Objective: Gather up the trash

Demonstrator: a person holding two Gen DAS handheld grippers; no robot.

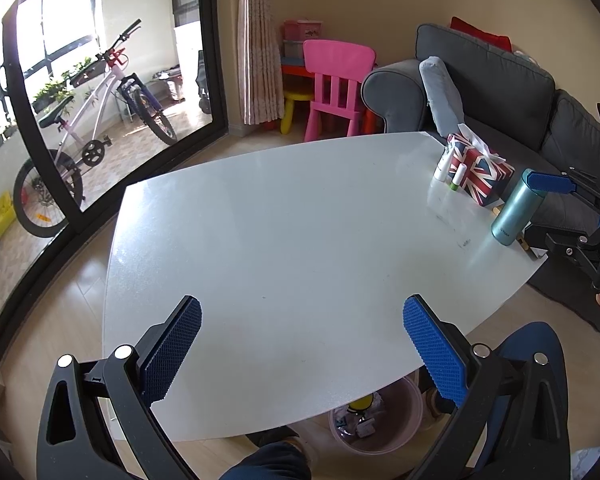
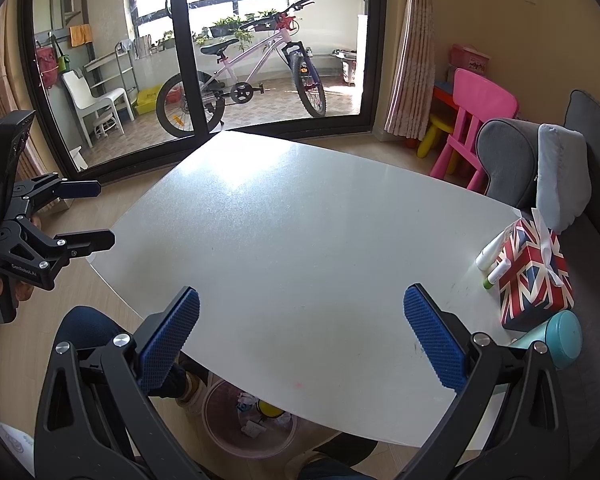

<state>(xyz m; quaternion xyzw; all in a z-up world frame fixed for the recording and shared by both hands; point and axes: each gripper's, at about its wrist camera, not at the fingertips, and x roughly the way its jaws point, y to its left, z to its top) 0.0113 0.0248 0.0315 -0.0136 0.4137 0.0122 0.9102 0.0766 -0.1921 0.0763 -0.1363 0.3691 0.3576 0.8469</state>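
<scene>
Sunlit living room, white bench [image 1: 284, 216] under both rigs. I hold my left gripper [image 1: 302, 354] and right gripper [image 2: 300, 344] with jaws spread wide, gripping nothing. Below the bench's near edge, the pink bin [image 2: 220, 436] already holds crumpled trash [image 2: 254, 412]. I see no loose scraps left, so collection looks essentially done.

You have a white bench [image 1: 284, 216] in front of you. On its right end stands a Union Jack tissue box [image 1: 480, 172], with two small white tubes [image 1: 449, 174] just beside it on its left and a teal flask [image 1: 514, 206] near it at the bench's edge. Beyond the bench you see a grey sofa [image 1: 496, 80], a pink child's chair [image 1: 334, 84] and, behind glass doors, a white bicycle [image 2: 240, 76].
</scene>
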